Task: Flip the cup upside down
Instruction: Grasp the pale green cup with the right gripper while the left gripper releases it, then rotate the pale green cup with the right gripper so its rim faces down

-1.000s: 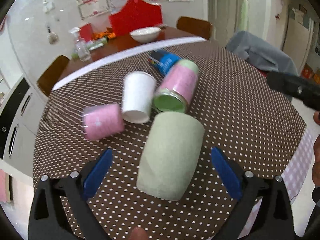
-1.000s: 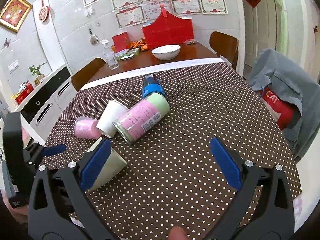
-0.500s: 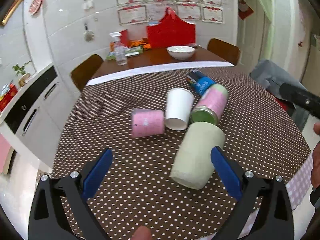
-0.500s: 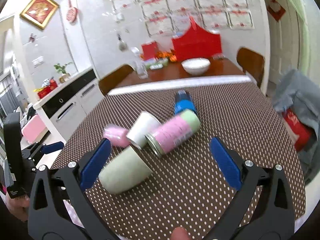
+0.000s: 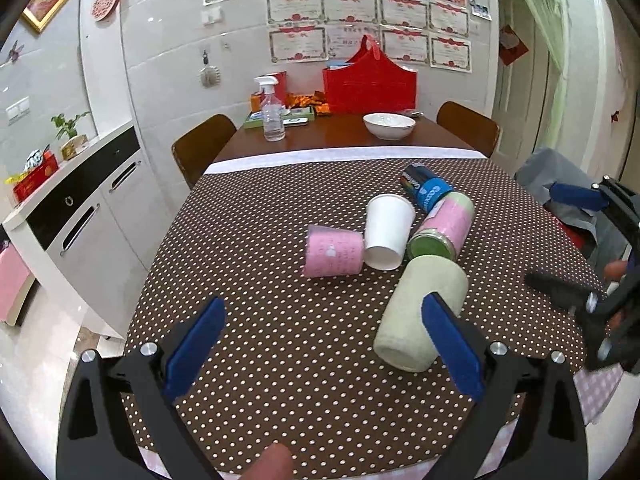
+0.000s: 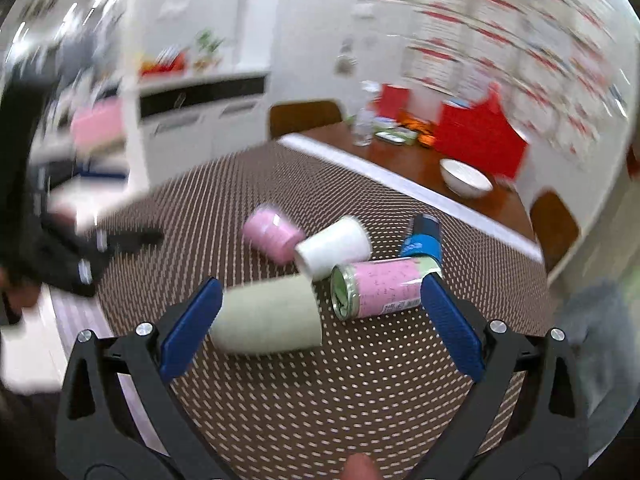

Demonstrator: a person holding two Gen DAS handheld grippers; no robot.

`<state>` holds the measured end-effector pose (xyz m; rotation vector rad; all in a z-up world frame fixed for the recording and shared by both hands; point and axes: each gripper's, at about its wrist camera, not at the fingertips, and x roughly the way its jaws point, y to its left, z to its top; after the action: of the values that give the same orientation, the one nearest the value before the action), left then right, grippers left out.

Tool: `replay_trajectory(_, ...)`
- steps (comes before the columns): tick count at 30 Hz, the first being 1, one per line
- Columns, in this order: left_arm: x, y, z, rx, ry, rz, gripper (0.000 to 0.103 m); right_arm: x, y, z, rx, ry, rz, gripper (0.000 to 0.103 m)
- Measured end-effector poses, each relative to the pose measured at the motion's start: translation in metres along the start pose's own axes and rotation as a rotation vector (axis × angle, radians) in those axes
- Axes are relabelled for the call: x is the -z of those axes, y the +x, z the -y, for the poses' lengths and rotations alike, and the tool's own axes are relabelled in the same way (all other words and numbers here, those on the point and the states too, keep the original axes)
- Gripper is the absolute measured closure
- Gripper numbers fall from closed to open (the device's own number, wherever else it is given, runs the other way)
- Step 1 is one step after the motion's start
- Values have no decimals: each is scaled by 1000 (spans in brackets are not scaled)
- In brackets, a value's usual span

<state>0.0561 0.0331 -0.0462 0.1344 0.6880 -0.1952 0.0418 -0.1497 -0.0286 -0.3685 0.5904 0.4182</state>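
A pale green cup [image 5: 422,310] lies on its side on the dotted brown tablecloth [image 5: 280,344], near the front edge; it also shows in the right wrist view [image 6: 268,316]. A white paper cup [image 5: 386,230] and a pink cup [image 5: 334,252] lie on their sides behind it. My left gripper [image 5: 320,350] is open and empty, above the cloth, left of the green cup. My right gripper [image 6: 320,332] is open and empty, with the green cup between its fingers' line of view; that view is blurred. The right gripper also shows in the left wrist view [image 5: 592,248].
A pink and green can [image 5: 444,226] and a blue can [image 5: 426,190] lie behind the cups. A white bowl [image 5: 389,125], a spray bottle [image 5: 272,112] and a red bag [image 5: 370,80] stand on the far wooden table. A white cabinet [image 5: 80,216] is at the left.
My left gripper has pulled back and up, so the cups look smaller. My right gripper has swung quickly to the right side of the table, now facing the green cup's side.
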Motion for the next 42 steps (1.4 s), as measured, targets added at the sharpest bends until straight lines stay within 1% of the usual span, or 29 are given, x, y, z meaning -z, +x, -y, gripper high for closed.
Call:
replay_trajectory(3,4,1,-8,-7,-25,-12,6,2,12,-13,-56,-155,-42,6)
replay_trajectory(5,8,2,-13,-15,-36,-20,6,4,20,-18,-85,-231,-74,6)
replay_trajectory(8,14,4,-17,-30,-33,-41,6,5,32,-23,-136,-352,-110,6)
replay_trajectory(10,17,6,-19,-40,-34,-55,6,5,39,-28,-154,-416,-131,6)
replay_trajectory(13,21,12,-22,-46,-31,-80,6,7,48,-39,-187,-553,-159,6)
replay_trajectory(17,26,21,-23,-49,-28,-113,6,11,57,-55,-215,-735,-186,6)
replay_trajectory(21,30,29,-24,-51,-23,-135,6,19,70,-71,-227,-923,-220,9)
replay_trajectory(22,31,31,-24,-52,-24,-139,6,23,75,-77,-228,-987,-234,10)
replay_trajectory(25,33,38,-27,-59,-34,-161,6,27,86,-84,-242,-1106,-255,10)
replay_trajectory(30,36,49,-31,-67,-40,-192,6,30,103,-96,-285,-1242,-287,11)
replay_trajectory(32,36,53,-33,-71,-42,-203,6,34,112,-101,-299,-1297,-324,13)
replay_trajectory(34,36,56,-34,-72,-46,-211,6,39,120,-104,-316,-1330,-364,17)
replay_trajectory(35,36,58,-35,-74,-47,-217,6,41,124,-105,-318,-1343,-390,20)
replay_trajectory(36,36,60,-36,-76,-49,-221,6,43,129,-105,-308,-1357,-403,23)
replay_trajectory(37,36,61,-36,-76,-50,-224,6,46,132,-106,-293,-1371,-404,23)
replay_trajectory(39,37,63,-36,-70,-52,-229,6,44,135,-104,-290,-1346,-419,27)
replay_trajectory(42,38,63,-35,-64,-49,-230,6,38,136,-97,-305,-1265,-435,27)
